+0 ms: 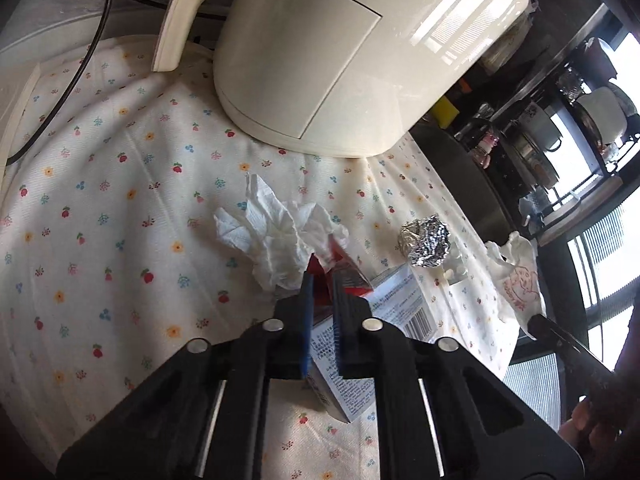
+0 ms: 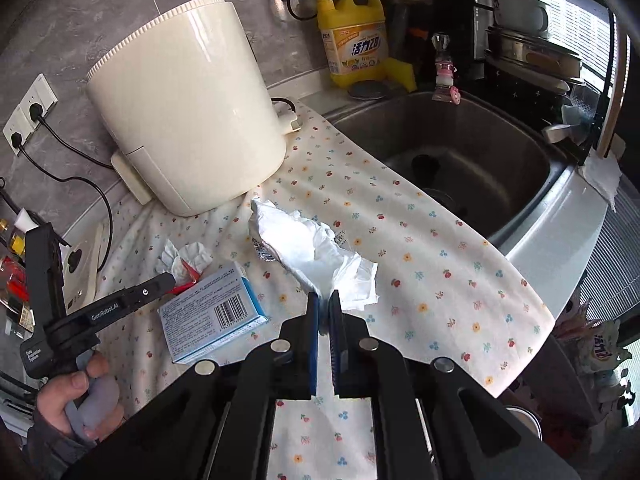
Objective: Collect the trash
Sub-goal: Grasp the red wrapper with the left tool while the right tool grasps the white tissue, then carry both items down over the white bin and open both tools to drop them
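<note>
Left gripper (image 1: 322,280) pinching a red wrapper (image 1: 340,268) over a barcoded box (image 1: 396,308), print too small to read, right gripper (image 2: 323,300) gripping a white tissue (image 2: 320,248) above the counter (image 2: 440,272), yellow bottle (image 2: 354,36) showing "28".

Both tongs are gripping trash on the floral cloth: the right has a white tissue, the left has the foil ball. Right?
Not quite. The left tongs are shut on a red wrapper; the left wrist view shows the foil ball lying free on the cloth. The right tongs do grip the tissue.
</note>
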